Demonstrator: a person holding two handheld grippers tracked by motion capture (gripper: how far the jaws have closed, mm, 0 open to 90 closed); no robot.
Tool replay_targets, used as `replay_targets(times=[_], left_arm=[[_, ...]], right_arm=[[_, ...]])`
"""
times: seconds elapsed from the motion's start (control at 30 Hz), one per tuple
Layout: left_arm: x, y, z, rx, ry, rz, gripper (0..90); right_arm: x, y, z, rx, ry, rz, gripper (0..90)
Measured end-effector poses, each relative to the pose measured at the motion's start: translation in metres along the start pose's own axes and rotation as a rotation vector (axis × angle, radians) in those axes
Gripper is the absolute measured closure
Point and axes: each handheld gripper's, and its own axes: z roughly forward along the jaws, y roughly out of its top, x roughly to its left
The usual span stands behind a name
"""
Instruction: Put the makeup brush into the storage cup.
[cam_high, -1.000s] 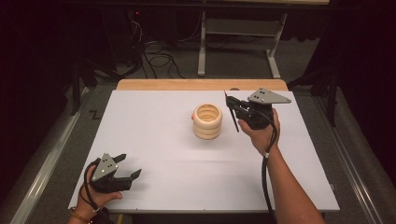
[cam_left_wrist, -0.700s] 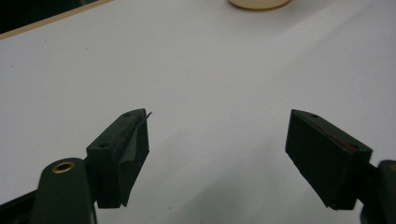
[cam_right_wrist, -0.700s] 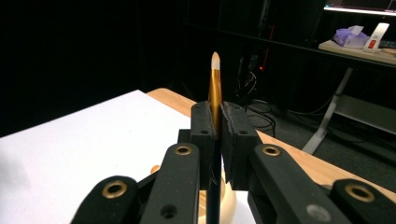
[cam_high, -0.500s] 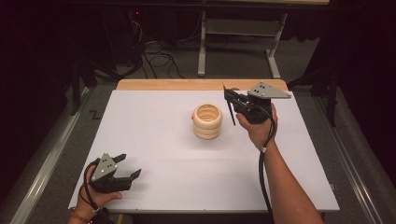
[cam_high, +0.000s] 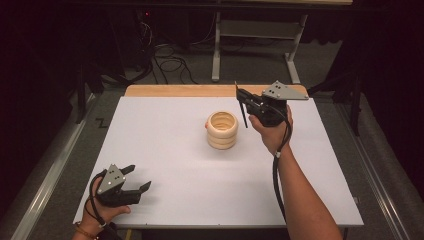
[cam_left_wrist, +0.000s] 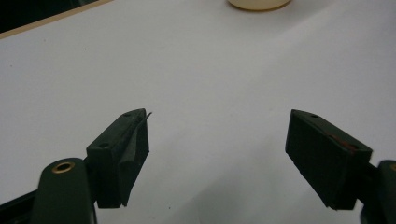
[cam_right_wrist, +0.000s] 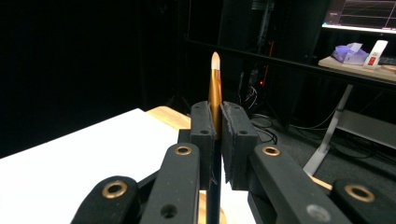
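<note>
Right gripper (cam_high: 242, 102) clenched on a paintbrush (cam_high: 243, 111) beside the stack of rings (cam_high: 222, 129).
From the high view, the left gripper (cam_high: 138, 180) is seen spread wide at the near table (cam_high: 165, 150) corner; its own view confirms empty jaws; the right gripper view shows the brush tip (cam_right_wrist: 215, 59) upward.

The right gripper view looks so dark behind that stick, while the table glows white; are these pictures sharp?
Right gripper view: brush and closed jaws fairly crisp, dark room behind. Left gripper view: open jaws soft, white table bright. High view: even light, faint shadows beside the ring stack.
</note>
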Motion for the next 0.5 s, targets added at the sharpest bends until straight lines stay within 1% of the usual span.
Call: replay_targets(times=[0.13, 0.17, 0.23, 0.3, 0.5], left_arm=[[0.0, 0.0, 0.0, -0.002, 0.0, -0.002, 22.2], [0.0, 0.0, 0.0, -0.002, -0.001, -0.001, 22.2], [0.001, 0.0, 0.0, -0.005, 0.0, -0.005, 22.2], [0.001, 0.0, 0.0, -0.006, 0.0, -0.005, 22.2], [0.002, 0.0, -0.001, -0.009, -0.004, -0.007, 22.2]], right_arm=[[-0.002, 0.001, 0.003, -0.012, -0.004, 0.007, 85.6], [-0.002, 0.001, 0.005, -0.023, -0.001, 0.011, 85.6], [-0.001, 0.001, 0.006, -0.024, 0.004, 0.016, 85.6], [-0.001, 0.002, 0.008, -0.022, 0.003, 0.007, 85.6], [0.002, 0.001, 0.015, -0.029, 0.012, 0.021, 85.6]])
